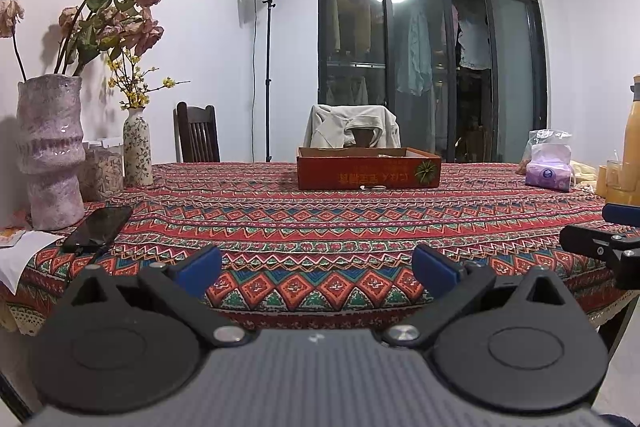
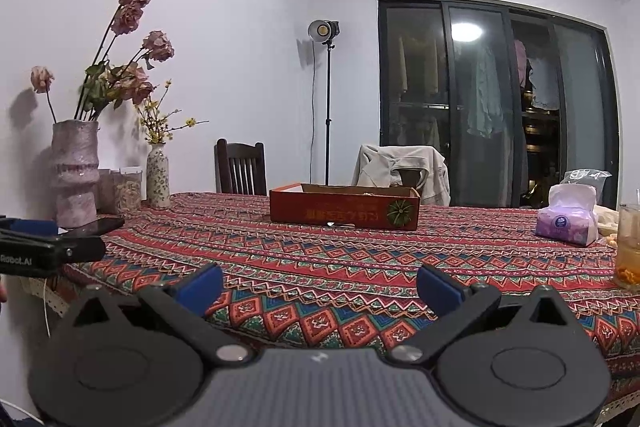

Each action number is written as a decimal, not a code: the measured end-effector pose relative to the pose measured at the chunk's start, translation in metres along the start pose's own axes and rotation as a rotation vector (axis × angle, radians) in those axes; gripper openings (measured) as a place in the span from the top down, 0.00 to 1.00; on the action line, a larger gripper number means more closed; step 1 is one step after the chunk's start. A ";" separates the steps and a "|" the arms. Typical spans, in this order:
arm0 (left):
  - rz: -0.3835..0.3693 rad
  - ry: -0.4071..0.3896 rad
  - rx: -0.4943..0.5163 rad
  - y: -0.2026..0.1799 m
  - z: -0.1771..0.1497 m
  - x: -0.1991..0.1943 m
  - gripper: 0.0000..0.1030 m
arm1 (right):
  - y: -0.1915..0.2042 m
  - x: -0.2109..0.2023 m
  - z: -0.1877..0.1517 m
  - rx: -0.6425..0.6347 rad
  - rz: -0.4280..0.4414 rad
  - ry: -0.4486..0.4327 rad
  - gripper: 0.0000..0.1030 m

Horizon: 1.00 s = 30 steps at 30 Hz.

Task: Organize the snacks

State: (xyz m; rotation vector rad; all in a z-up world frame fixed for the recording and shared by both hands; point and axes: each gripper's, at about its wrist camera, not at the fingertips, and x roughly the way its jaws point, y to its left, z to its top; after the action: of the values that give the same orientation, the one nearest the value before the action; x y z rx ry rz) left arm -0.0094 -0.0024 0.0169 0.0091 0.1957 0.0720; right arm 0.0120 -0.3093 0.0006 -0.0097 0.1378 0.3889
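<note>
2 black blue-padded grippers, left (image 1: 316, 267) and right (image 2: 320, 285), spread empty, aimed toward shallow red cardboard box (image 1: 368, 173) for reaching snacks.

Red box (image 1: 368, 173) contents hidden by wall; glass (image 2: 629, 247) cropped.

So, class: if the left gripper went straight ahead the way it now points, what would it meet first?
Probably the red cardboard box. The left gripper, open, points across bare tablecloth toward it; depth is unclear.
</note>
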 end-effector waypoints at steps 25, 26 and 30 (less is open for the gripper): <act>-0.008 0.008 -0.001 0.001 -0.001 0.000 0.00 | -0.002 0.000 -0.003 0.007 0.000 0.005 0.00; -0.009 0.009 -0.003 0.001 -0.001 0.000 0.00 | -0.002 0.000 -0.003 0.008 0.001 0.004 0.00; -0.010 0.008 -0.005 0.001 0.000 -0.001 0.00 | -0.001 -0.001 -0.003 0.010 -0.002 -0.003 0.00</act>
State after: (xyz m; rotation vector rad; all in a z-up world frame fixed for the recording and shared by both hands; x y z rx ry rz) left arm -0.0102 -0.0013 0.0168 0.0029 0.2040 0.0627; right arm 0.0107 -0.3106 -0.0020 0.0011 0.1366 0.3867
